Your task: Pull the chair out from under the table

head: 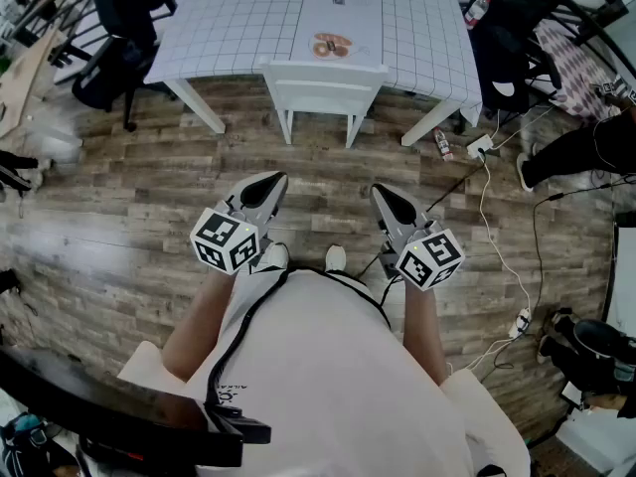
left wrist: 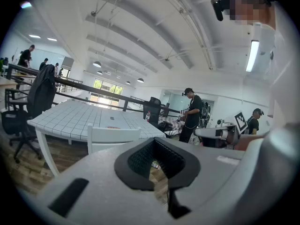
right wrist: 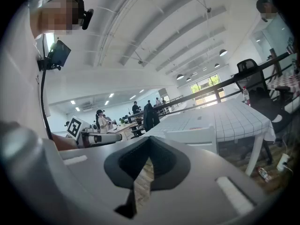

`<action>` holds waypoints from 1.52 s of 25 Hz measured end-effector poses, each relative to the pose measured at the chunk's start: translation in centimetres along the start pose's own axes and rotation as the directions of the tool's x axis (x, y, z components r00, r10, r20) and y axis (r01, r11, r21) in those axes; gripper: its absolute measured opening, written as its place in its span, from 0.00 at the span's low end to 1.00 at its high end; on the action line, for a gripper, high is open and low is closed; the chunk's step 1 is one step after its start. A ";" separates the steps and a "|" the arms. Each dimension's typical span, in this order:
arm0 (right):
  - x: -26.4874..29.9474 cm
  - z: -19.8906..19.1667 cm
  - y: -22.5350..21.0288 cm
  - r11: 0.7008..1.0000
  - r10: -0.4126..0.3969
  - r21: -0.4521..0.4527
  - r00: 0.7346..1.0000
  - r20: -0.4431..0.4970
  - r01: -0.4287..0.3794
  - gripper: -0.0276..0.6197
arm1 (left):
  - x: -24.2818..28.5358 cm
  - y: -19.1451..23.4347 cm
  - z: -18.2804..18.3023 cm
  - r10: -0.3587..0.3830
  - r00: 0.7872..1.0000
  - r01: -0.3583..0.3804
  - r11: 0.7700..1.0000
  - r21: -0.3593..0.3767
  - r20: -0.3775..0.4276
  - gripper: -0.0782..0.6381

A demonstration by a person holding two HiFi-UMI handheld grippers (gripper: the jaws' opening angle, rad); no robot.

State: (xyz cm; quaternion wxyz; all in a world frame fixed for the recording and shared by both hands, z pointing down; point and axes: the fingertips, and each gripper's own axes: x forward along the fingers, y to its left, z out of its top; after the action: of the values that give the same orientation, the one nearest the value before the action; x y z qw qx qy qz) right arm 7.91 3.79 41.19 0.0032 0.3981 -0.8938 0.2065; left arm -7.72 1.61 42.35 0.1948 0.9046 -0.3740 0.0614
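Left gripper [head: 266, 185]: jaws together, nothing between them, touching nothing. Held in the air over the floor [head: 119, 197], tilted slightly down toward the table [head: 238, 18].

Right gripper [head: 388, 195]: jaws also together and empty, in the air beside the left one, the two well apart.

Chair [head: 323, 82]: tucked under the near edge of the table, backrest toward the person, seat beneath the tabletop. Both grippers are well short of it.

Head view only: full layout from above. Plank floor with wood grain; the table's four slanted white legs; a flat round brown item [head: 331, 45] on the tabletop just behind the chair; white cables [head: 487, 182] trailing over the floor at right; a black office chair [head: 119, 58] at the table's left corner.

Left gripper view: black pads [left wrist: 140, 161] meet at the tip and leave a small window, with floor showing through. The chair [left wrist: 112, 136] and table [left wrist: 70, 116] show side-on, with a person in dark clothes [left wrist: 192, 114] standing beyond.

Right gripper view: the same closed pad shape [right wrist: 149, 144], the chair [right wrist: 192, 136] at right, and the high ceiling with hanging lamps.

Materials: the grippers have smooth grey shells, ribbed black pads and cubes [head: 229, 238] with square black-and-white markers. The tabletop is white with a thin grid. The chair is plain white with a straight flat backrest.
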 end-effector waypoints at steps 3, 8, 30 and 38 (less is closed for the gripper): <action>0.0 -0.1 0.1 1.000 -0.003 0.000 1.000 -0.005 0.003 0.05 | 0.0 -0.1 -0.2 -0.004 1.000 0.004 1.000 0.000 -0.007 0.12; -0.2 -0.3 0.0 1.000 -0.005 -0.001 1.000 -0.011 0.005 0.05 | 0.0 -0.2 -0.4 -0.005 1.000 0.005 1.000 -0.001 -0.012 0.12; -4.1 -0.7 -4.0 0.997 0.081 0.008 0.997 -0.020 -0.081 0.05 | 2.7 -3.9 -1.3 0.080 0.997 -0.080 0.997 -0.001 -0.012 0.12; -6.8 -1.9 -6.2 0.990 0.135 0.044 0.990 -0.049 -0.133 0.05 | 3.6 -7.0 -2.4 0.137 0.990 -0.137 0.991 0.012 -0.013 0.12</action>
State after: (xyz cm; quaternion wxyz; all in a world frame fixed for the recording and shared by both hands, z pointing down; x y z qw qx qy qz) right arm 16.73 5.61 44.00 0.0046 0.3316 -0.9137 0.2349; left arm -0.18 4.77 43.32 0.1876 0.8775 -0.4335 0.0829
